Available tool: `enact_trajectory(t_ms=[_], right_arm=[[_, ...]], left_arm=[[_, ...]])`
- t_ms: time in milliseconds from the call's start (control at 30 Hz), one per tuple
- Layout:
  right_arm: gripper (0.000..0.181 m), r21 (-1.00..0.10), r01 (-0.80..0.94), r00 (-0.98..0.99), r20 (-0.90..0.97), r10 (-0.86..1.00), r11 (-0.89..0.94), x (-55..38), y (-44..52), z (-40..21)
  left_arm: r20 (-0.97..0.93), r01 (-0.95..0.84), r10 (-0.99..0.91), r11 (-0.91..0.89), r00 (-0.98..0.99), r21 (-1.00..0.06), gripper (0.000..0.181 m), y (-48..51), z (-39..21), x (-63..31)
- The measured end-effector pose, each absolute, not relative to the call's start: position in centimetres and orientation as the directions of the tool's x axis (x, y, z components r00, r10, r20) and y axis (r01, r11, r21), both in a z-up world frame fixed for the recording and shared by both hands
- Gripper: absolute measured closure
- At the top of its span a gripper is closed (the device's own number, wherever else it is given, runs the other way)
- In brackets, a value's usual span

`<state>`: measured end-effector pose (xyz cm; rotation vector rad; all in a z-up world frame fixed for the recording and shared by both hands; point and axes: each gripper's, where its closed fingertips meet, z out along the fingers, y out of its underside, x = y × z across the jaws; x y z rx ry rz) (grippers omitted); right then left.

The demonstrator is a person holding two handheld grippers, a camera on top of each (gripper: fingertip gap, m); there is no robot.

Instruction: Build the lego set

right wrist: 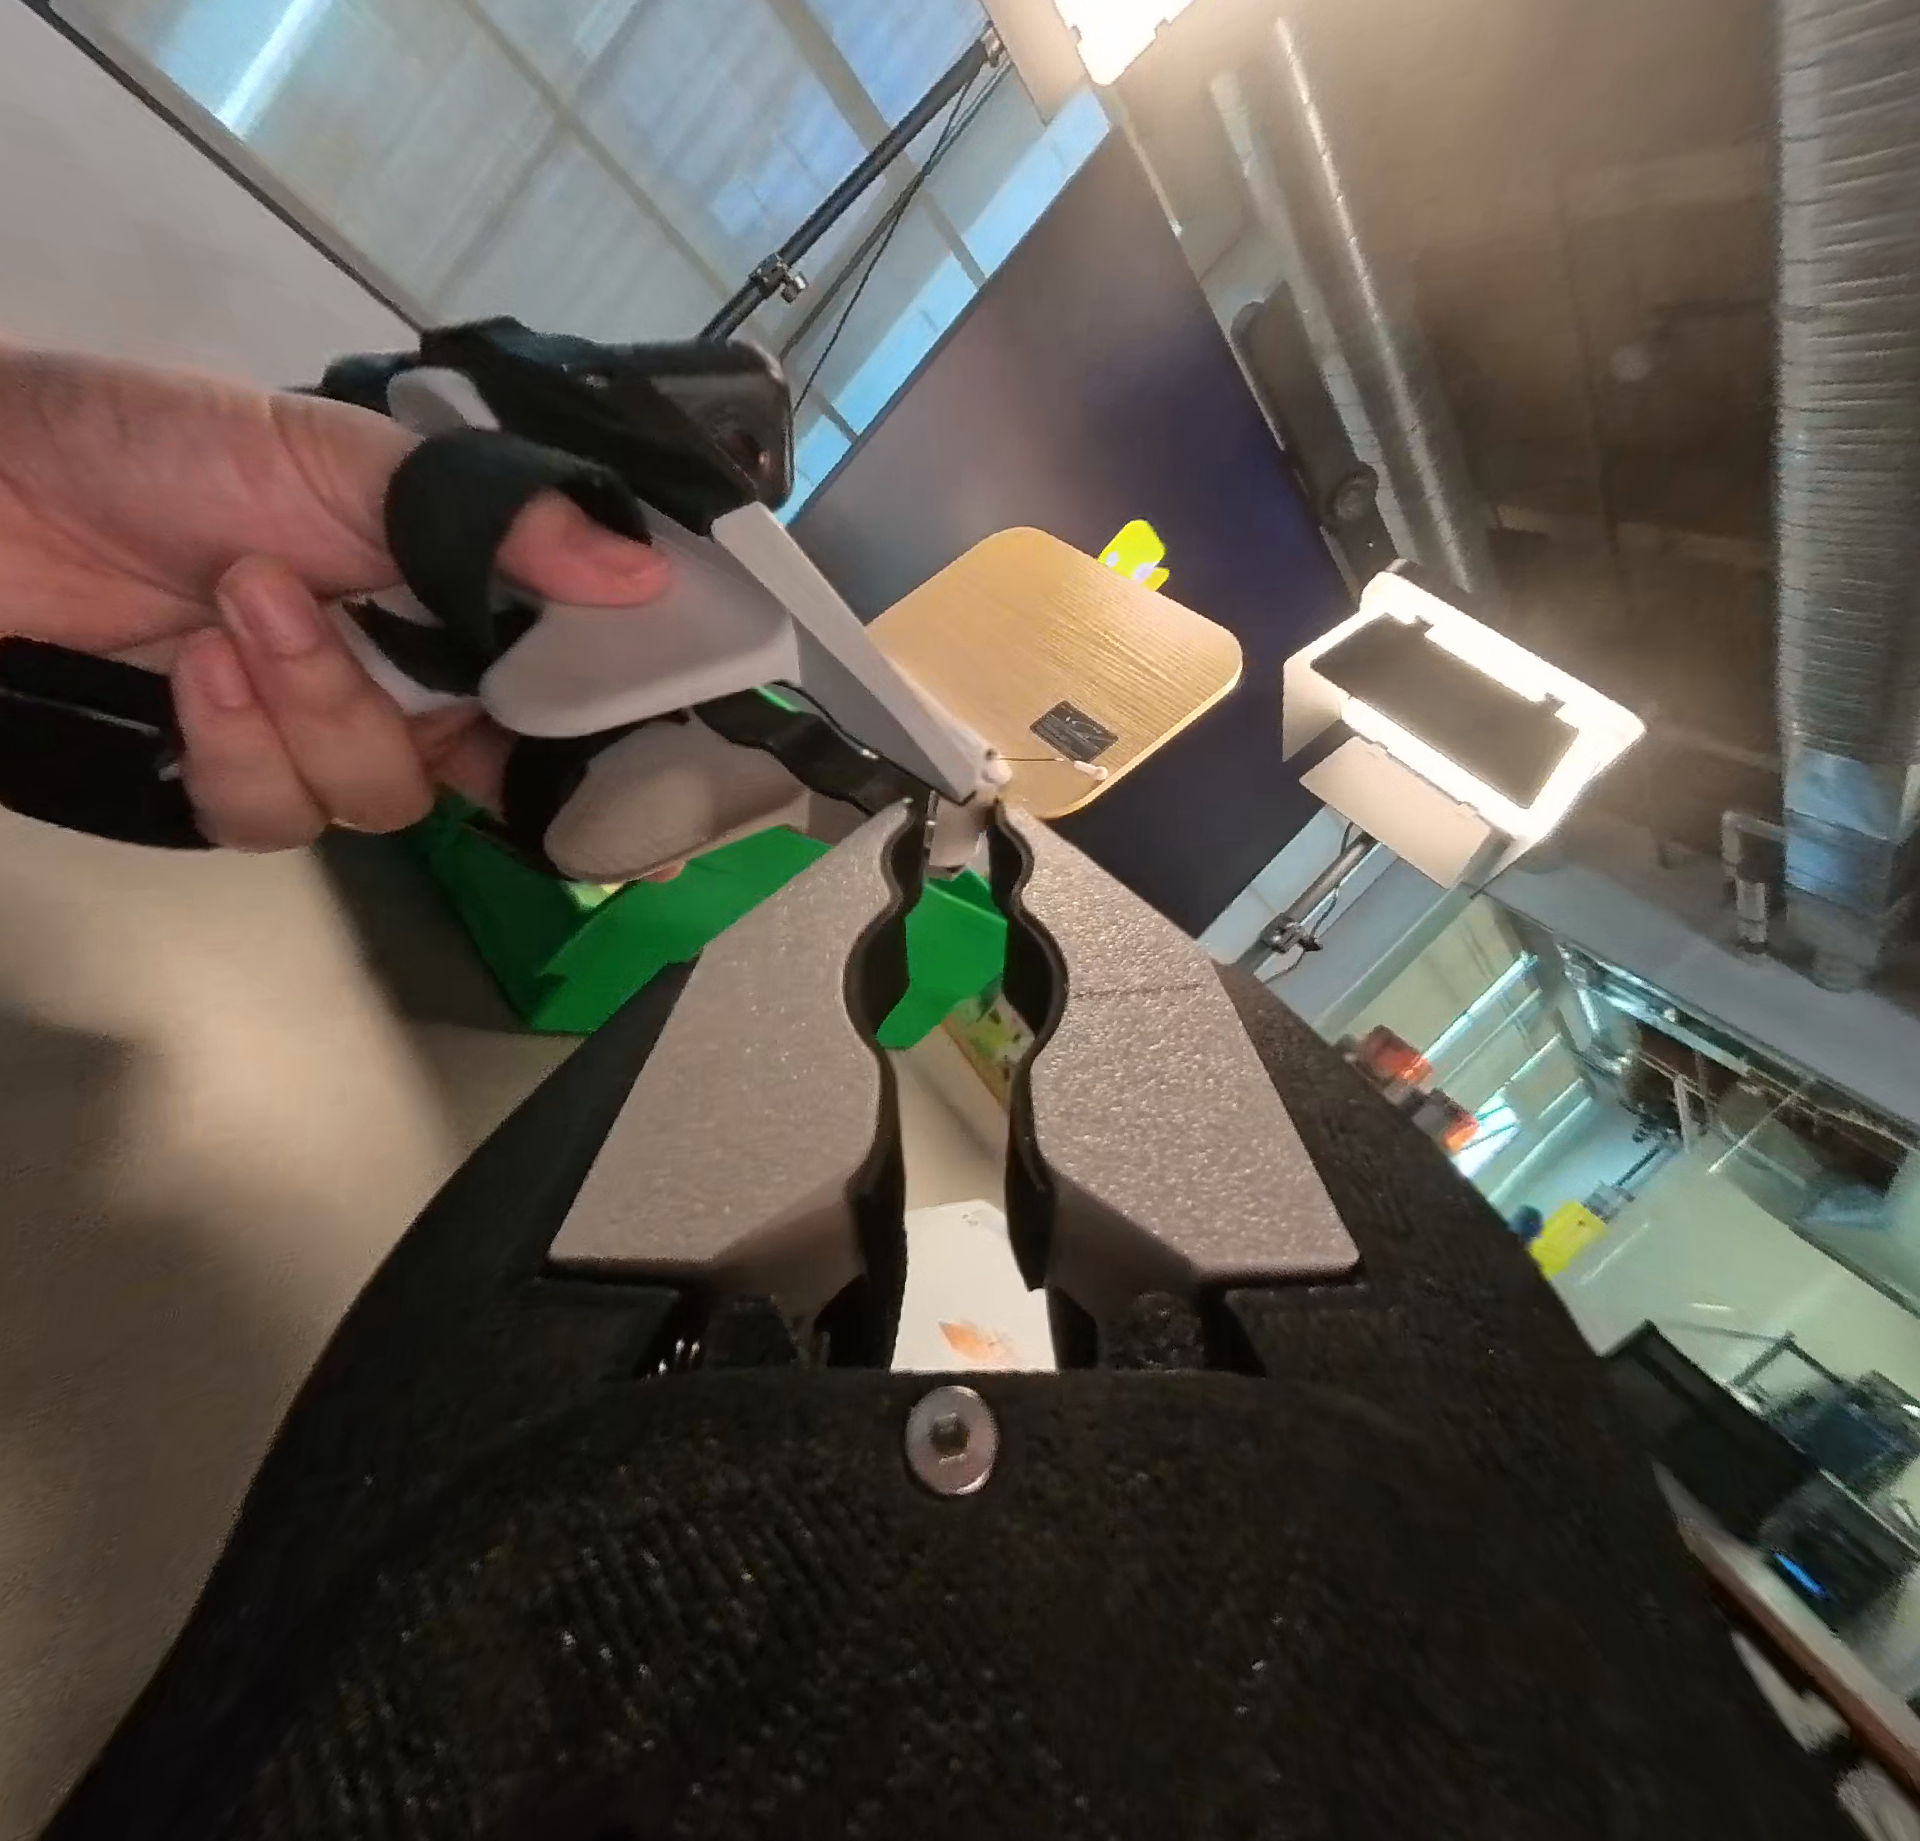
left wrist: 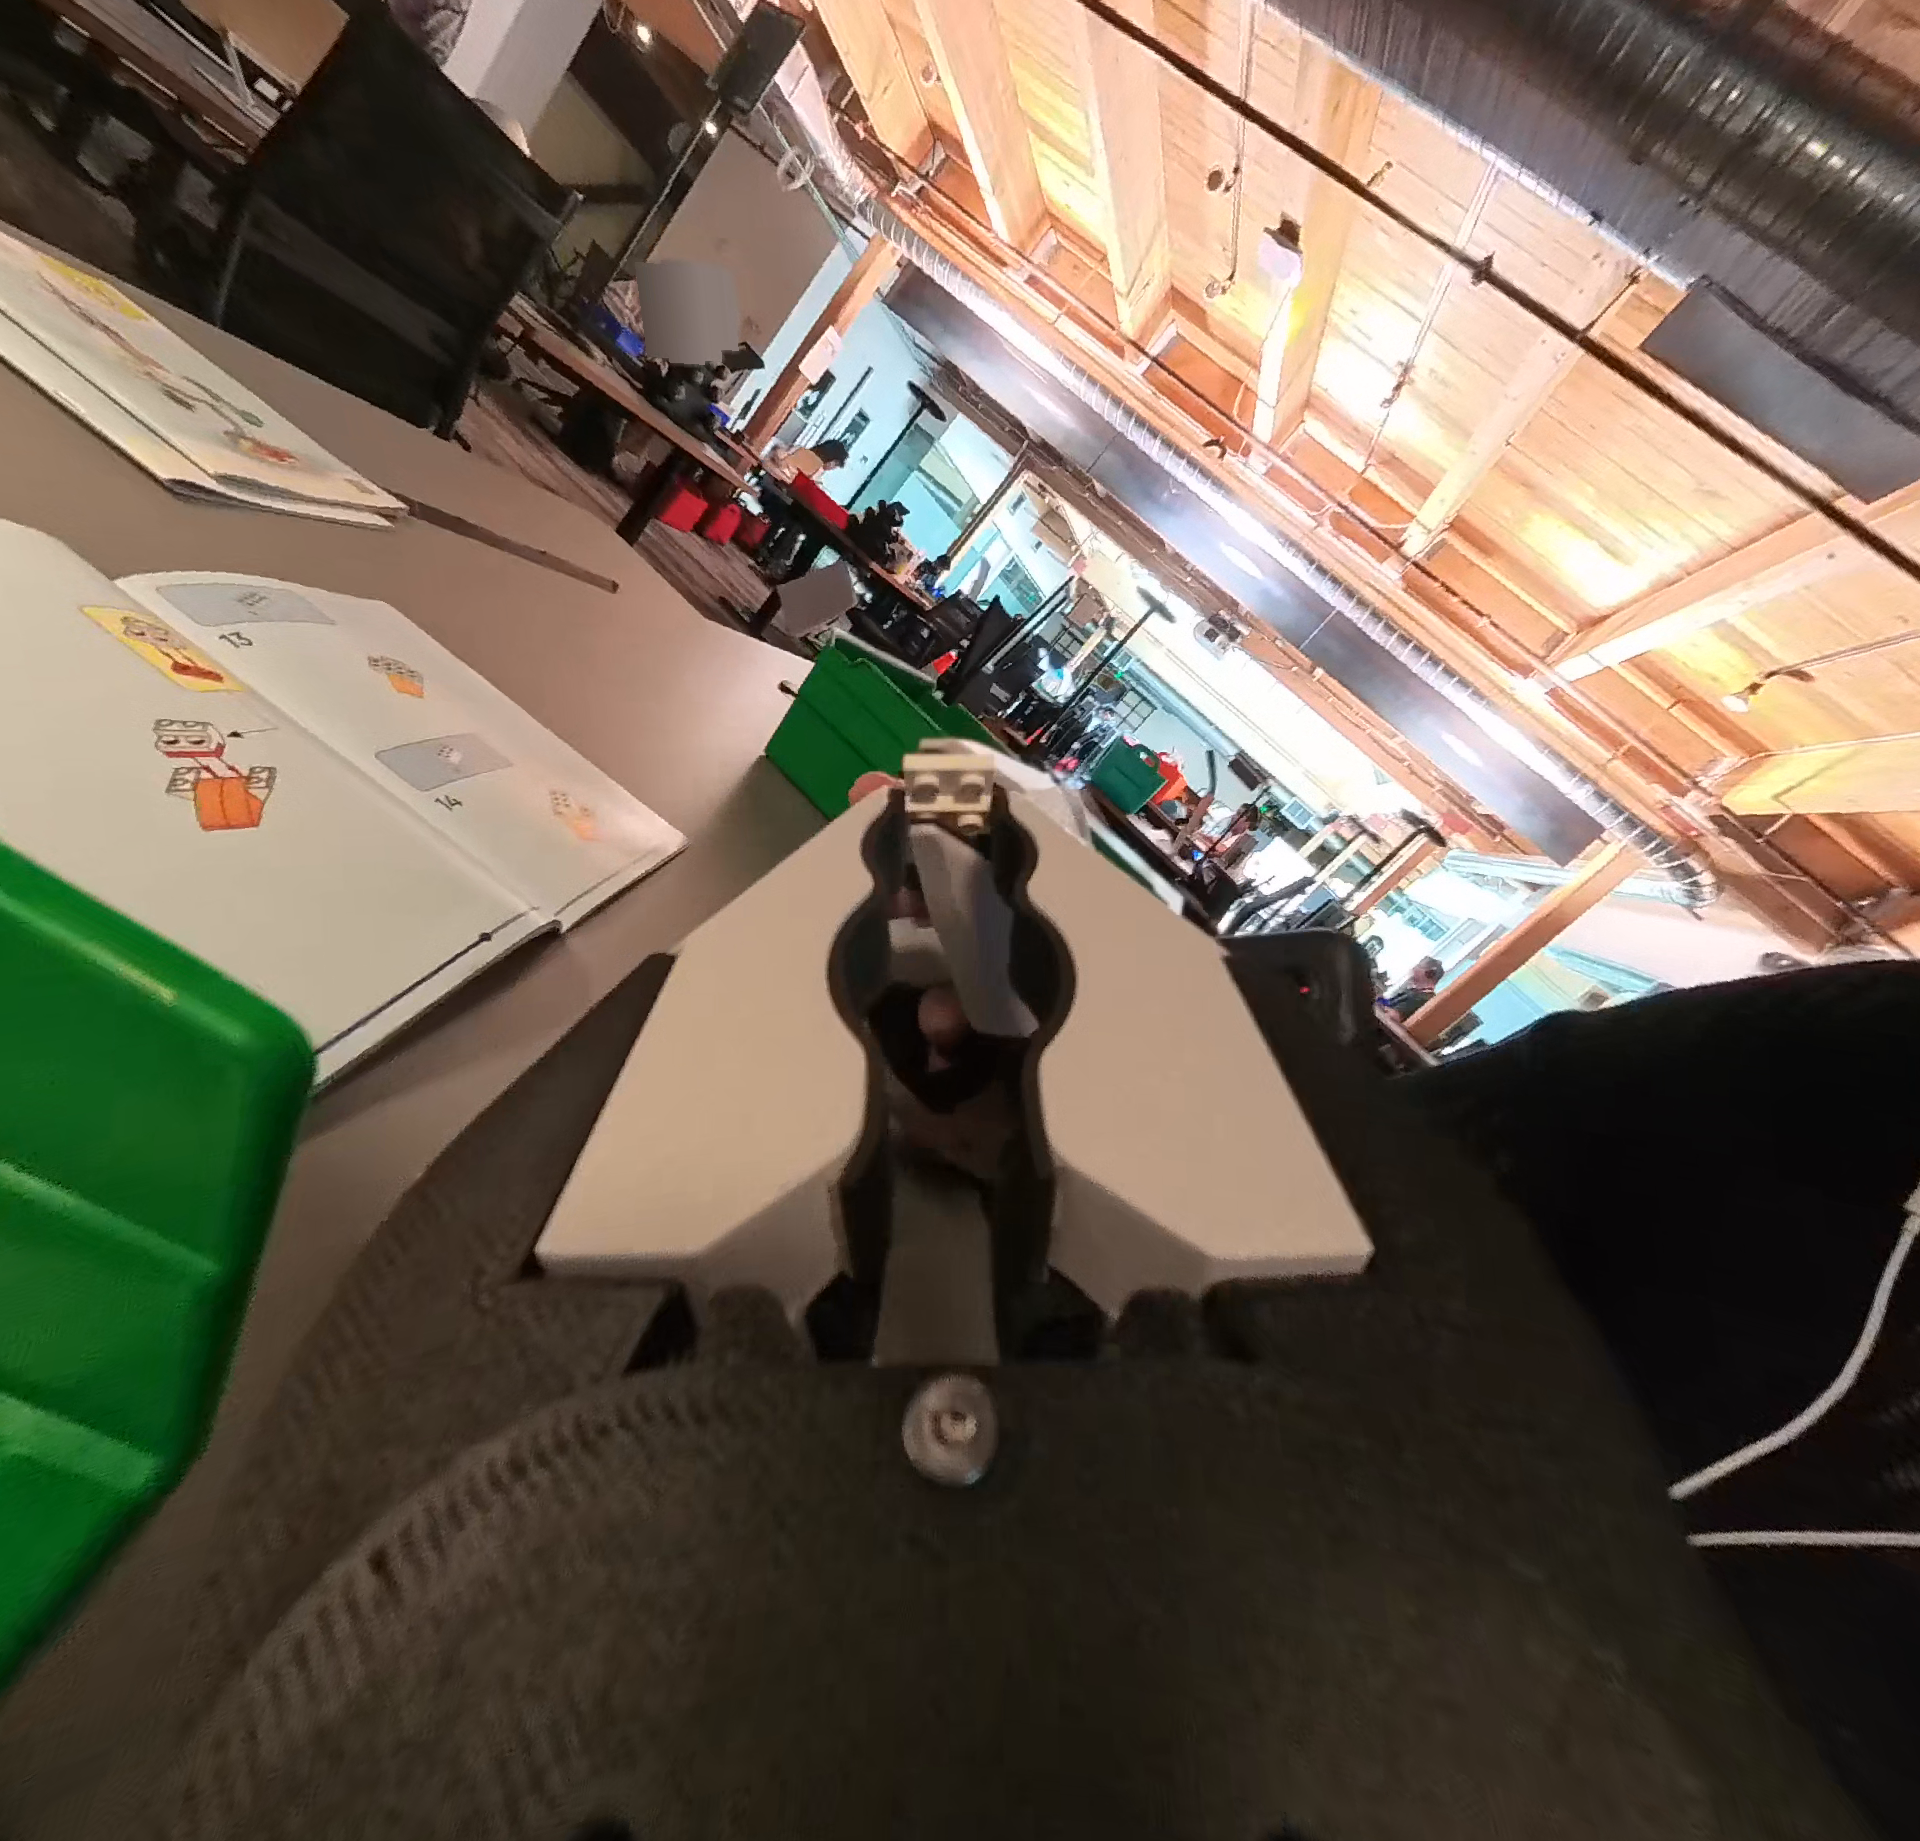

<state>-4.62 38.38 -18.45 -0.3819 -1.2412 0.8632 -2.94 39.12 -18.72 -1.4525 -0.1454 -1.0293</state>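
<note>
Nearest the lens at frame centre, the left gripper [left wrist: 948, 804] is pinching a small white studded lego brick [left wrist: 948, 781] at its tips while the right gripper [right wrist: 948, 835], narrowly parted, is closing around it; light, rigid, slippery, best gripped on flat sides, with the grey table [left wrist: 644, 669] edge beyond the open instruction booklet [left wrist: 343, 773] leaving room.

A wooden chair back [right wrist: 1055, 664] stands beyond the grey table [left wrist: 582, 669], under what seems a ribbed duct [left wrist: 1621, 98].

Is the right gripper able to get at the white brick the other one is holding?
Probably yes: the right gripper sits right at the white brick, held by the left gripper, nothing between.
</note>
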Motion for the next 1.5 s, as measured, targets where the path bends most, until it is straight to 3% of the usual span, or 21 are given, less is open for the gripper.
enact_trajectory(t_ms=[133, 300, 500, 700, 767, 1000, 1167, 1400, 1500], right_arm=[[0.172, -0.738, -0.339, 0.067, 0.6, 0.797, 0.583, -4.8, 39.7, -18.3], [0.172, -0.802, -0.314, 0.082, 0.509, 0.857, 0.507, -4.7, 42.2, -18.3], [0.172, -0.746, -0.285, 0.075, 0.609, 0.79, 0.602, -5.0, 41.3, -19.3], [0.171, -0.514, -0.268, 0.1, 0.827, 0.554, 0.815, -5.4, 38.1, -20.8], [0.171, -0.47, -0.26, 0.105, 0.854, 0.509, 0.843, -5.5, 37.8, -21.2], [0.172, -0.251, -0.174, 0.149, 0.949, 0.278, 0.952, -6.0, 37.5, -22.1], [0.172, -0.122, -0.145, 0.157, 0.977, 0.145, 0.982, -6.0, 36.9, -22.6], [0.172, -0.066, -0.133, 0.159, 0.984, 0.087, 0.989, -6.1, 36.7, -22.9], [0.165, -0.165, -0.157, 0.145, 0.971, 0.188, 0.974, -6.1, 36.7, -22.6]], left_arm=[[0.566, 0.564, -0.41, -0.141, 0.715, -0.814, 0.162, 39.0, -18.9, -4.0], [0.278, 0.297, -0.241, 0.046, 0.93, -0.954, 0.152, 37.6, -17.6, -7.3], [0.054, 0.06, -0.175, 0.026, 0.983, -0.998, 0.153, 37.0, -17.7, -7.8], [0.28, 0.24, -0.401, -0.149, 0.872, -0.959, 0.149, 37.1, -18.9, -5.0], [0.392, 0.32, -0.453, -0.23, 0.8, -0.919, 0.139, 36.9, -19.2, -4.4], [0.544, 0.401, -0.317, -0.417, 0.777, -0.816, 0.149, 37.3, -22.1, -5.7], [0.632, 0.446, -0.345, -0.482, 0.694, -0.754, 0.155, 37.2, -22.5, -4.8], [0.678, 0.485, -0.332, -0.502, 0.656, -0.716, 0.173, 37.2, -22.8, -5.3], [0.616, 0.437, -0.357, -0.468, 0.702, -0.768, 0.178, 37.1, -22.6, -5.4]])
